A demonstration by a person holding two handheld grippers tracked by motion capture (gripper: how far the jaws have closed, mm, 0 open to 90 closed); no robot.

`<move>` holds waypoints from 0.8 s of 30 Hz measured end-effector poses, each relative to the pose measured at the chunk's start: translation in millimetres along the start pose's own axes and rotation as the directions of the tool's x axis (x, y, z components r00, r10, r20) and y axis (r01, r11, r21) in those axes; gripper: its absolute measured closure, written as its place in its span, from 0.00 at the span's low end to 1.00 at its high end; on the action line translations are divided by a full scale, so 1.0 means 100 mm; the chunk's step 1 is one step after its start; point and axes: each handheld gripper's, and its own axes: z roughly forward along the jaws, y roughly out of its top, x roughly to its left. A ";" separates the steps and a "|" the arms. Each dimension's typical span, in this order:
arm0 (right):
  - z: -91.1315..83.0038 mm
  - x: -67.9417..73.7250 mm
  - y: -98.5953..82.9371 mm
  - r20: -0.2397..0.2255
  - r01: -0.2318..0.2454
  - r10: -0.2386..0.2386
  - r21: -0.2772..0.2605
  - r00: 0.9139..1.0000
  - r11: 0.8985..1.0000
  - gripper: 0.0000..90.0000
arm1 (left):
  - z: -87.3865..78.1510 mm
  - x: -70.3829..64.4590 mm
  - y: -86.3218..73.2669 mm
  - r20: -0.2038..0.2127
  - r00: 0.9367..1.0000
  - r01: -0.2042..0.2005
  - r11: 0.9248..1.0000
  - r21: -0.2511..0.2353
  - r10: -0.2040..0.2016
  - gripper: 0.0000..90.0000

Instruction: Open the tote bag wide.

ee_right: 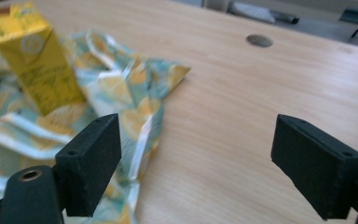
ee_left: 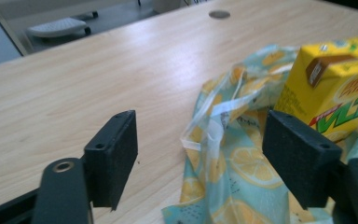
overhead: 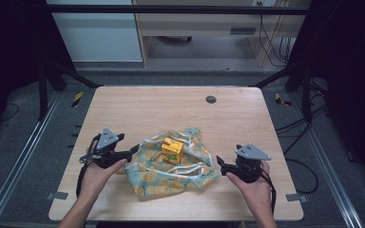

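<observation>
Left claw (overhead: 134,150) and right claw (overhead: 220,163) gape empty beside the lemon-print bag (overhead: 171,166), juice carton (overhead: 172,150) standing on it; next, grab the edges.

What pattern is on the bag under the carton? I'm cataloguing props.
Orange-yellow lemon slices on pale teal, seen best in the left gripper view: bag, yellow carton.

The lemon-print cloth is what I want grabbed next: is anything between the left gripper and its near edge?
Nothing visible. The left gripper is open, and its fingers face the cloth edge across bare table. The yellow carton stands farther in, on the cloth.
</observation>
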 end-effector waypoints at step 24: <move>0.09 -0.47 -0.44 0.127 -0.097 0.079 0.142 0.989 0.985 0.12 | -0.41 0.61 -0.68 -0.128 0.987 0.115 0.987 0.109 -0.101 0.07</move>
